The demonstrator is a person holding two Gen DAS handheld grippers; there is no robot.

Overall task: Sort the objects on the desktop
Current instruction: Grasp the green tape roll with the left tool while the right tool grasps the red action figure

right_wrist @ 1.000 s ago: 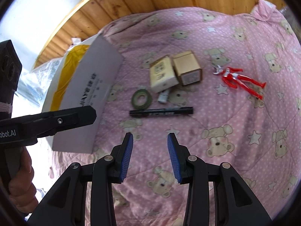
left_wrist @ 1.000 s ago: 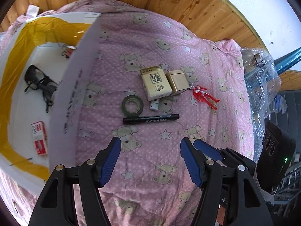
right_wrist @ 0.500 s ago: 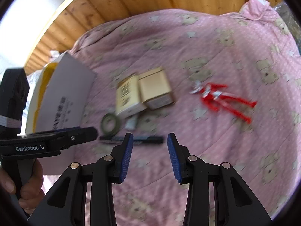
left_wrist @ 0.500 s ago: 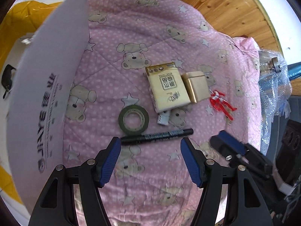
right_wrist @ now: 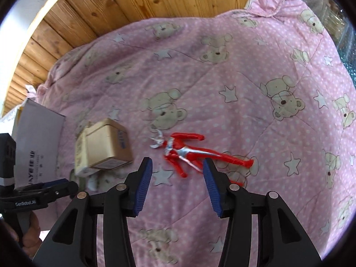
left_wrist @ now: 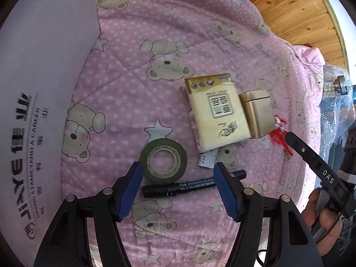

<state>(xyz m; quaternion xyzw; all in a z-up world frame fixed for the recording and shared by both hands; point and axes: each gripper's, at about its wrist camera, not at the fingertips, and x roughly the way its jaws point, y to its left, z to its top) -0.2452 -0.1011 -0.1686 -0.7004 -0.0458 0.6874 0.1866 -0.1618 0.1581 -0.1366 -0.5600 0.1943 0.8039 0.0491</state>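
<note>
The left gripper (left_wrist: 178,189) hangs low over a pink quilt (left_wrist: 138,71), jaws apart, nothing between them; a black marker (left_wrist: 189,185) lies crosswise in the gap, one end hidden behind the right finger; a green tape roll (left_wrist: 163,161) lies flat just beyond the marker, near the left finger. Past these sit a yellow tissue pack (left_wrist: 214,113) and a gold box (left_wrist: 258,113), side by side and touching; a white scrap (left_wrist: 207,159) pokes out under the pack. A white carton wall (left_wrist: 37,102) stands to the left.

The right gripper (right_wrist: 178,183) hovers with jaws apart and empty over a red figure (right_wrist: 189,152), which lies flat on the quilt, head toward the box (right_wrist: 106,143); the figure's torso lies in the gap between the fingers, above their tips.
</note>
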